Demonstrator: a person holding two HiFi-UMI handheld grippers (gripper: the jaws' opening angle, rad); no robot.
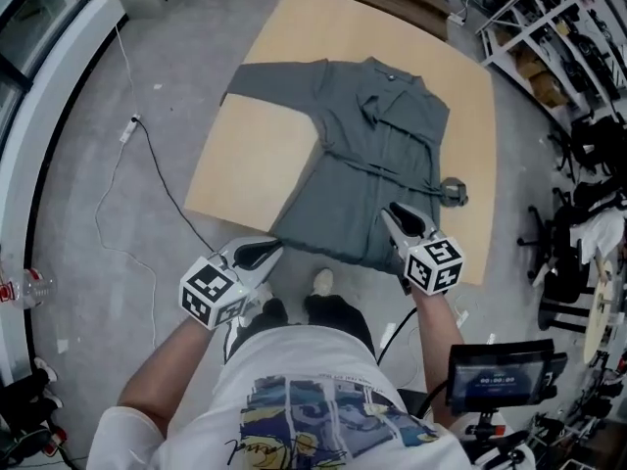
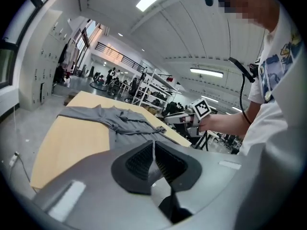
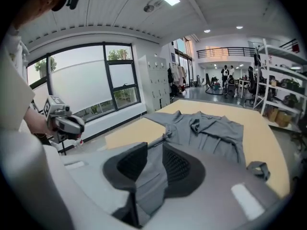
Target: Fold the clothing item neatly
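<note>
Head view, looking steeply down: a grey garment (image 1: 377, 135) lies spread on a pale wooden table (image 1: 255, 155) in front of you. Its collar points away from you and its hem runs along the table's near edge. One sleeve stretches out flat toward the left of the picture. A belt crosses the waist. A small grey bundle (image 1: 453, 192) rests on the table just beside the garment's right edge; you cannot tell what it is.

Your right gripper (image 1: 394, 211) sits over the garment's lower right part, near the hem. In the right gripper view, the right gripper (image 3: 154, 152) has grey cloth filling the gap between its jaws, and the jaws are clamped on that cloth. The rest of the garment (image 3: 206, 128) lies flat on the table beyond them.

Your left gripper (image 1: 274, 250) is off the table's near left corner, above the grey floor and apart from the garment. In the left gripper view, the left gripper (image 2: 154, 145) has its jaws pressed together with nothing between them. That view also shows the garment (image 2: 120, 119) farther off on the table and your other hand with its gripper at the right.

A white cable with a power strip (image 1: 128, 130) lies on the floor to the table's left.
</note>
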